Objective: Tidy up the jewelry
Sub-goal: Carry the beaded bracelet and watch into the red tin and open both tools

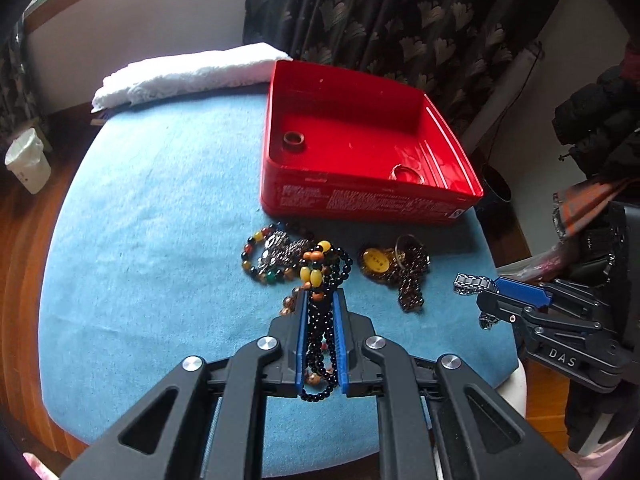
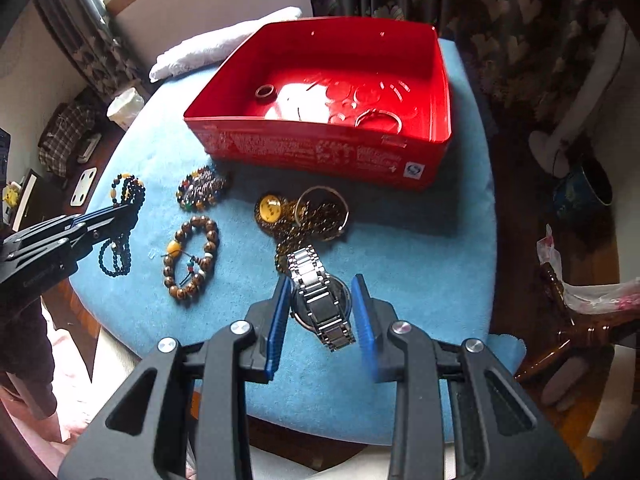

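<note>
The black beads (image 1: pixel 323 344) are limp, light and slippery, so they want pinching across several bunched strands; the left tongs (image 1: pixel 322 300) are pressed together on them doing just that, loops dangling near and far of the fingers above the blue cloth (image 1: pixel 160 240); the watch (image 2: pixel 320 300) is heavier, with a stiff case and jointed steel band, best taken across the case; it sits between the right tongs (image 2: pixel 322 288), which pinch its sides, near the red box (image 2: pixel 320 152).
</note>
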`<state>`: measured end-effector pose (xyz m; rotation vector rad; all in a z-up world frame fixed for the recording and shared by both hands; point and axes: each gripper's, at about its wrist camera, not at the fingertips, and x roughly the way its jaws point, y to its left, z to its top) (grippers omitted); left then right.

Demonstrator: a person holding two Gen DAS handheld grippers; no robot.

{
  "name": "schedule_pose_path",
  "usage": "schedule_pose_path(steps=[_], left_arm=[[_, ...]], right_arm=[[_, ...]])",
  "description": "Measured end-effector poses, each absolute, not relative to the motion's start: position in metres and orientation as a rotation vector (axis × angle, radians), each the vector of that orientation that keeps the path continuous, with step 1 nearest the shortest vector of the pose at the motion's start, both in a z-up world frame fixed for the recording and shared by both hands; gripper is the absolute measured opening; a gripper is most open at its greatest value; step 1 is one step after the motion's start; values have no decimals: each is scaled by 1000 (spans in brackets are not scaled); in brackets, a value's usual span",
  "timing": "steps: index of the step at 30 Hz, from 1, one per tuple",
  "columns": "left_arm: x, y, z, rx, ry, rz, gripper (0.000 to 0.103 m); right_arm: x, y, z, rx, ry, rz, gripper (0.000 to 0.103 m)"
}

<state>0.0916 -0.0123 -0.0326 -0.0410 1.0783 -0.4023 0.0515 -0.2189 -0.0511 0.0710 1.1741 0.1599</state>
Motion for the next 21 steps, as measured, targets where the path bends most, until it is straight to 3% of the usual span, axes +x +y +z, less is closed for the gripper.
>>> schedule_pose_path(steps=[21], left_arm=[[199, -84, -7, 1, 975, -449, 12]], right_arm=[[142, -250, -3, 99, 1008, 124, 30]])
